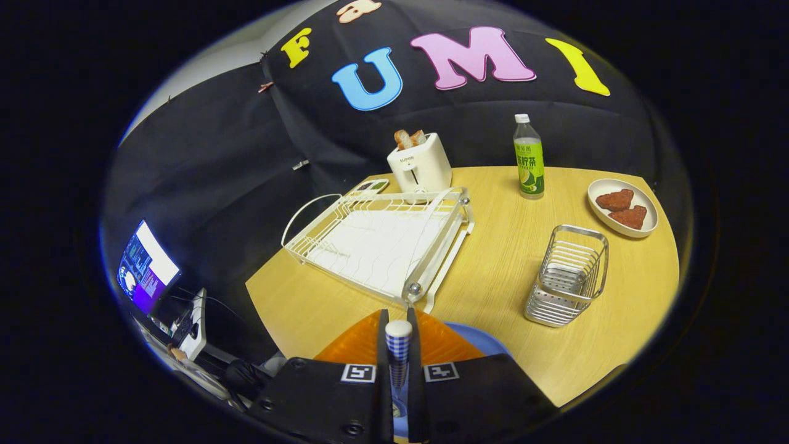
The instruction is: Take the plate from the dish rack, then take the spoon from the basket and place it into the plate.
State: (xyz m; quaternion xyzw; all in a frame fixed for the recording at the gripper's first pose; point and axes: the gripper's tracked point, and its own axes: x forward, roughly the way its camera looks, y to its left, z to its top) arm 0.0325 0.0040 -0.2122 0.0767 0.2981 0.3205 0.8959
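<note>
The spoon (398, 345) is being held between the two dark fingers of the gripper (398, 336), which are closed narrowly on its blue-and-white checked handle; the rounded handle end is standing up between the fingertips. Just beneath the fingers, the plate (476, 340) is lying on the table (493, 271): a pale blue rim is showing to the right, while an orange ribbed surface (363, 342) is spreading on both sides of the fingers. Whether that orange piece belongs to the plate or is lying under it cannot be told.

The dish rack (379, 243), made of white coated wire with a flat white drip tray, is standing empty just beyond the fingers, and the basket (570, 274), a shiny metal wire caddy, is standing empty to the right. So the placing step is judged to be in hand: the spoon is being carried over the plate. For the next move, lowering is called for until the hidden bowl end is resting inside the rim, then a release.

The table top is smooth pale wood grain. Further back, a white toaster (419, 165) with bread slices, a green-labelled bottle (529, 159) and a cream dish (622, 208) holding brown heart-shaped pieces are standing.
</note>
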